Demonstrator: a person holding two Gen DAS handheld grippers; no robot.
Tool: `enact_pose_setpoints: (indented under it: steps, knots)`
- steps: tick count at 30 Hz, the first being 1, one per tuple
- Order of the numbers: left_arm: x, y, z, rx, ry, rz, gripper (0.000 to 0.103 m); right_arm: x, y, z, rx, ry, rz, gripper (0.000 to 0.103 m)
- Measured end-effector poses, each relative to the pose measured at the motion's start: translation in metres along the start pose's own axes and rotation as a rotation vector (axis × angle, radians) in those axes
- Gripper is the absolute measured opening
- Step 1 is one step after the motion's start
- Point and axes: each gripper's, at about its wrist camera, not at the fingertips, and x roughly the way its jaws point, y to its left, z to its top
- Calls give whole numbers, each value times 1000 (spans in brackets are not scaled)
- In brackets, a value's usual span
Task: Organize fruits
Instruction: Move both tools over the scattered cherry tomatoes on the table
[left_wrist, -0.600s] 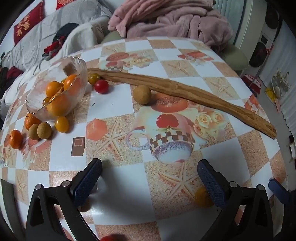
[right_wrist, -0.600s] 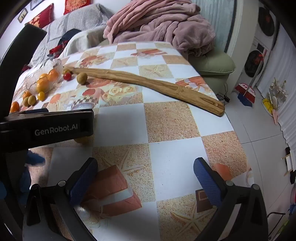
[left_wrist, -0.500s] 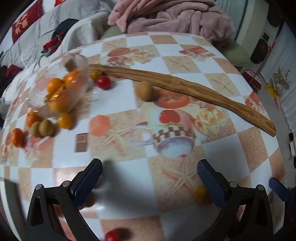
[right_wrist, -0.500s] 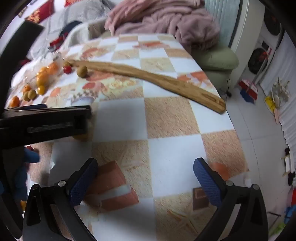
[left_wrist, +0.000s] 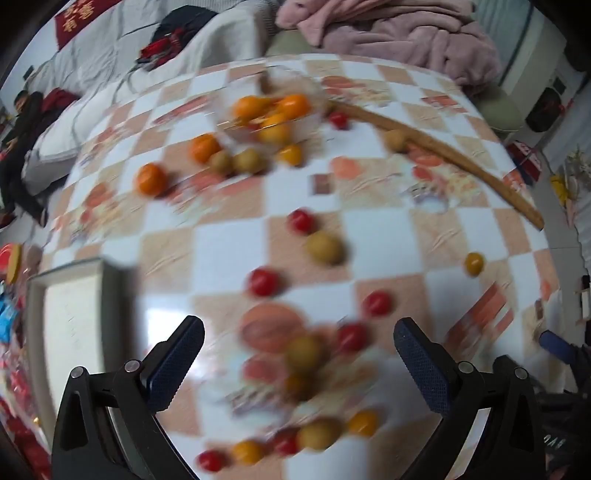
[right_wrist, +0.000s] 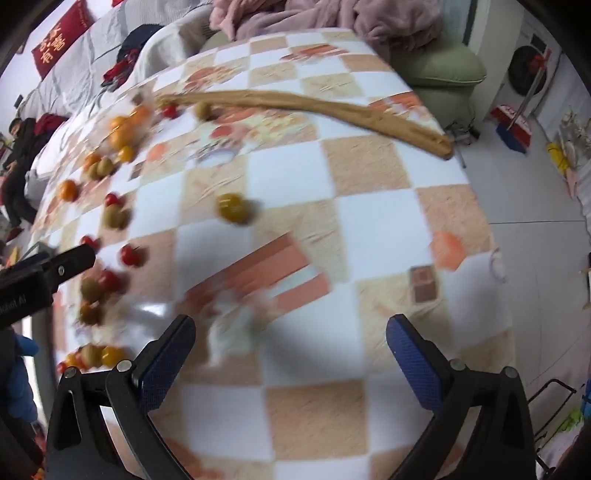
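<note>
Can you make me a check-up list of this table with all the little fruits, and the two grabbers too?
Surface: table under a checkered cloth with fruit prints.
Job's things: small red, yellow, orange and brownish fruits scattered loose; some lie in a clear bowl, blurred.
Clutter: long wooden stick; pale tray at the table's left edge.
Grippers: left gripper open, holding nothing; right gripper open, holding nothing.
Cables: nothing seen.
Surroundings: pink blanket, green cushion, tiled floor.

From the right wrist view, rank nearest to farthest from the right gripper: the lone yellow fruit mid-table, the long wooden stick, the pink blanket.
From the right gripper:
1. Yellow fruit, mid-table, ahead and slightly left.
2. Wooden stick, lying across the table's far part.
3. Pink blanket, beyond the table's far edge.
</note>
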Motion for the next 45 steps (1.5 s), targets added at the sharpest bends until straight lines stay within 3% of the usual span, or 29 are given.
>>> enact_pose_setpoints:
  steps: [6,13,45]
  knots:
    - [-10,34,-14,9,32,43,103,-1,20,-5,16,45,27,103]
    - [-5,54,-15,-20,53,37,103,-2,26,-3,23,64,26,103]
    - [3,55,0,-34,67,38,103,2,38,15,8,73,23,103]
